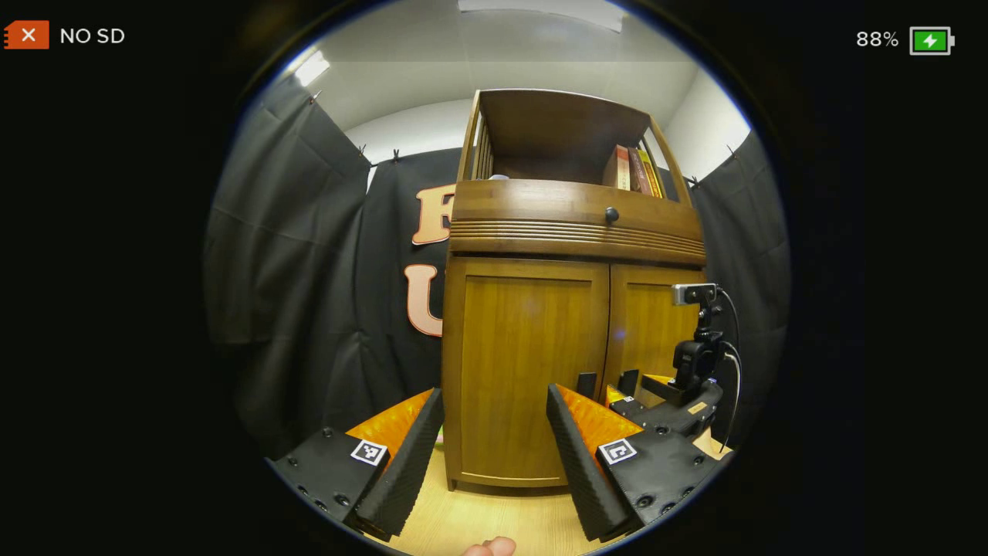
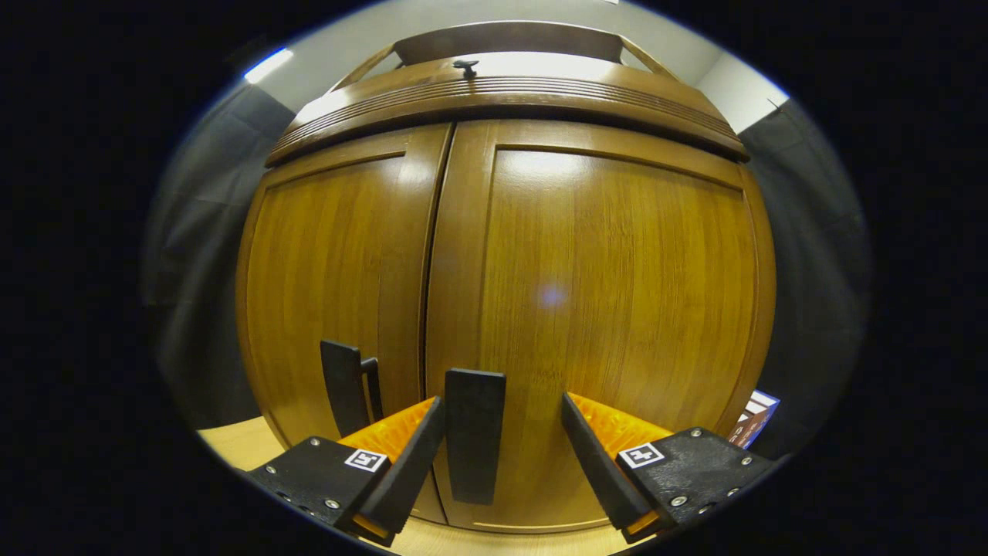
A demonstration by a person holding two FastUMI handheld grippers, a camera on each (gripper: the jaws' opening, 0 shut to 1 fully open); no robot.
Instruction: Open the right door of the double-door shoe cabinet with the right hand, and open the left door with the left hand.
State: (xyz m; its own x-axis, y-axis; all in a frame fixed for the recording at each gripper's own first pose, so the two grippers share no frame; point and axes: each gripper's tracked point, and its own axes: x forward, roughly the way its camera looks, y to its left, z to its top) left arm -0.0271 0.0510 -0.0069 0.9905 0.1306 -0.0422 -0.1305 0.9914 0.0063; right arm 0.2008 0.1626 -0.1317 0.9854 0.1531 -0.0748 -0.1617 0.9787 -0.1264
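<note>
Right gripper [image 2: 502, 455]: jaws spread wide, gripping nothing; it sits close to the cabinet front, with the right door's handle [image 2: 474, 432] standing between the fingers, nearer the left one.
Right gripper from afar [image 1: 629, 386]: in the left gripper view it is low at the cabinet's front, near both handles.
Left gripper [image 1: 494, 455]: jaws apart, empty, held back from the cabinet and aimed at the left door [image 1: 525, 371].
Right door [image 2: 610, 324]: closed, flush with its neighbour along the centre seam.
Left door handle [image 2: 343, 386]: a dark upright pull just left of the seam, untouched.
Shoe cabinet [image 1: 575, 232]: wooden, standing on a pale floor; both doors shut, so its inside is hidden.
Top shelf [image 1: 563, 139]: open, holding a few books [image 1: 637, 170] upright at its right end.
Drawer band: one small dark knob [image 1: 611, 214] above the doors.
Risk, grip: the handle lies off-centre, so closing may catch only one finger and slip off on the pull.
Risk, swing: I judge a straight pull rather than an arc could drag the fingers off the handle.
Risk, crowding: the handles sit near each other, so the left gripper coming in may bump the right.
</note>
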